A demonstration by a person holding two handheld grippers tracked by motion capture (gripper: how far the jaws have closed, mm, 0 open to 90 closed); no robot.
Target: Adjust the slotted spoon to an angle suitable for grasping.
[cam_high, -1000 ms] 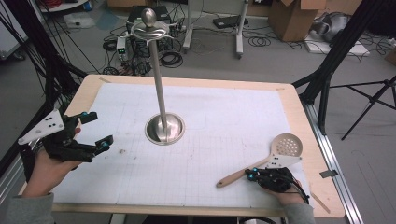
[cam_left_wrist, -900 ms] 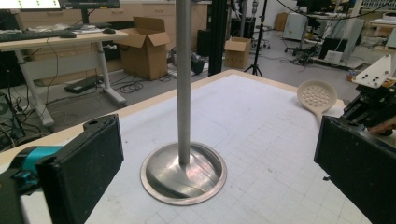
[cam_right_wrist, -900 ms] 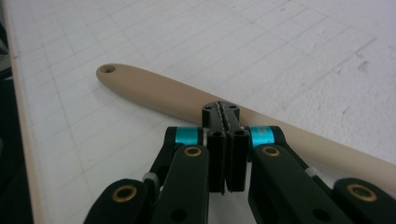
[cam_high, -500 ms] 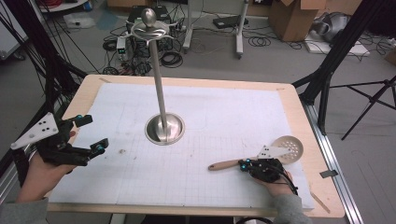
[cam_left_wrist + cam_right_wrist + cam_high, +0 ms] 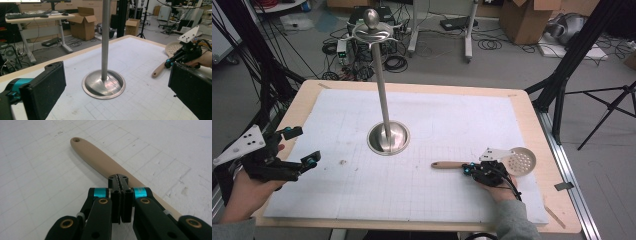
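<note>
Lying on the white mat (image 5: pixel 422 200), the slotted spoon (image 5: pixel 492 162) is seen directly beneath the right gripper (image 5: pixel 121 180), whose jaws are clenched together over its wooden handle; the left gripper (image 5: pixel 297 147) is held released, well apart

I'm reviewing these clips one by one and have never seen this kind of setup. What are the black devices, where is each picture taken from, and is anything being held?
No robot here: a person holds a black two-jaw hand gripper in each hand. The high view looks down on the white gridded mat covering the wooden table. On it stands a tall shiny metal stand with a round dished base and lies a slotted skimmer spoon with a light wooden handle.

The other two pictures come from cameras riding on the grippers. The left gripper has its jaws wide apart, holding nothing, facing the stand. The right gripper has its jaws shut together just above the spoon's handle; they do not seem to clamp it, and whether they touch it is unclear.
</note>
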